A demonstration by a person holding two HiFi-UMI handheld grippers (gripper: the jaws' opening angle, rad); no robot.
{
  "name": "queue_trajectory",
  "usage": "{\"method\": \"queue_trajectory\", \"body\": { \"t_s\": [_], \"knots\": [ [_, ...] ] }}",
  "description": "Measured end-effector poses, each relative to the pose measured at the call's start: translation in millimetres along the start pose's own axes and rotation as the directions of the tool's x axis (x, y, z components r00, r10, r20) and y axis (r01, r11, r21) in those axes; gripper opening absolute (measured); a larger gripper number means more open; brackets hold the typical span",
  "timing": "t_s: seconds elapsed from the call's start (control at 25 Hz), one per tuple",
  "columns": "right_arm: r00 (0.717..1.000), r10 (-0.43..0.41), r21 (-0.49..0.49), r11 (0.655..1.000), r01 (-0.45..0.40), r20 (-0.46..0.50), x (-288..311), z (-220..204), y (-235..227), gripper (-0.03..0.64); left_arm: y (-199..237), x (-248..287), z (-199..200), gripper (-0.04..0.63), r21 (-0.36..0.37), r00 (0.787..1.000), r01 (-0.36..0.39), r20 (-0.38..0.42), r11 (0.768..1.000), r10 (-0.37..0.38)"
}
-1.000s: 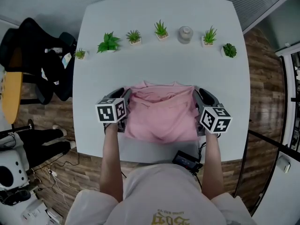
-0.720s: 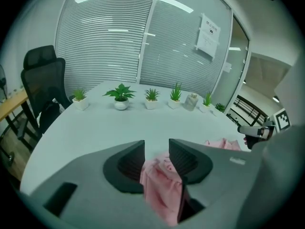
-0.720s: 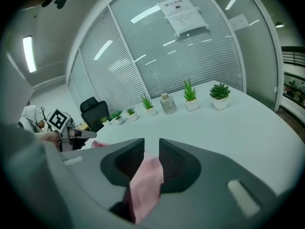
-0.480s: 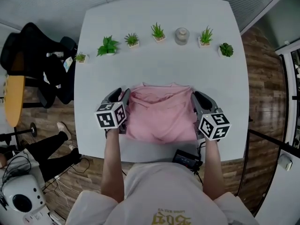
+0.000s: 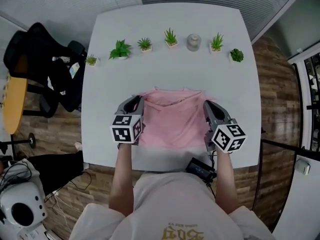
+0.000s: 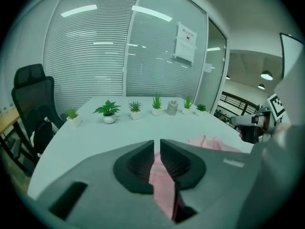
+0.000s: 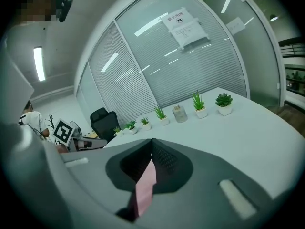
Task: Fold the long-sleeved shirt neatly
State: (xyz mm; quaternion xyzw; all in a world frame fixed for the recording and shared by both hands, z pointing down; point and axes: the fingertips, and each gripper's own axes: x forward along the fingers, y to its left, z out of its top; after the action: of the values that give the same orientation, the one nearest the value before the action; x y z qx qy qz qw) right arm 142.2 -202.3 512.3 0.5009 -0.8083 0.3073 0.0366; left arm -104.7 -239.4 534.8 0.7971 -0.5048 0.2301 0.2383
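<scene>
Wood-plank flooring (image 5: 277, 84) is surrounding a white table (image 5: 170, 69). A glass partition with slatted blinds (image 6: 95, 51) is standing beyond the table's far edge, and a black office chair (image 5: 42, 59) is standing off its left side.

On the near half of the table, the pink long-sleeved shirt (image 5: 172, 126) is lying partly folded, with its collar toward the far edge.

The left gripper (image 5: 134, 104) is positioned at the shirt's left edge. Its jaws have just been closing and are standing nearly together, pinching a strip of the pink fabric.

The right gripper (image 5: 212, 110) is positioned at the shirt's right edge. Its jaws have just been closing too, and their tips are meeting while a fold of the same fabric is hanging clamped between the pads.

Along the far side of the table, six small potted plants (image 5: 171, 36) are standing in a curved row, with a grey jar (image 5: 193, 41) among them.
</scene>
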Motion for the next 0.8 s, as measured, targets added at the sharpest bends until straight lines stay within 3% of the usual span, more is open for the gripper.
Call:
{"method": "queue_trajectory", "body": {
  "t_s": [0.12, 0.44, 0.64, 0.8],
  "knots": [
    [0.999, 0.019, -0.012, 1.0, -0.018, 0.03, -13.8, 2.9, 20.1, 0.012, -4.6, -20.1, 4.4, 0.01, -0.008, 0.999, 0.019, 0.041, 1.0, -0.019],
    [0.993, -0.011, -0.059, 0.998, 0.018, 0.121, -58.2, 18.5, 72.6, 0.012, -29.0, -77.0, 23.0, 0.009, 0.014, 0.981, 0.12, 0.149, 0.993, -0.121],
    [0.991, -0.033, -0.137, 0.989, 0.05, 0.126, -81.8, 15.9, 99.4, 0.012, -41.2, -108.1, 24.8, 0.009, 0.024, 0.969, 0.151, 0.193, 0.988, -0.153],
    [0.984, -0.056, -0.131, 0.988, 0.079, 0.171, -105.3, 16.8, 111.5, 0.012, -52.4, -129.6, 22.5, 0.009, 0.034, 0.962, 0.164, 0.218, 0.986, -0.167]
  ]
}}
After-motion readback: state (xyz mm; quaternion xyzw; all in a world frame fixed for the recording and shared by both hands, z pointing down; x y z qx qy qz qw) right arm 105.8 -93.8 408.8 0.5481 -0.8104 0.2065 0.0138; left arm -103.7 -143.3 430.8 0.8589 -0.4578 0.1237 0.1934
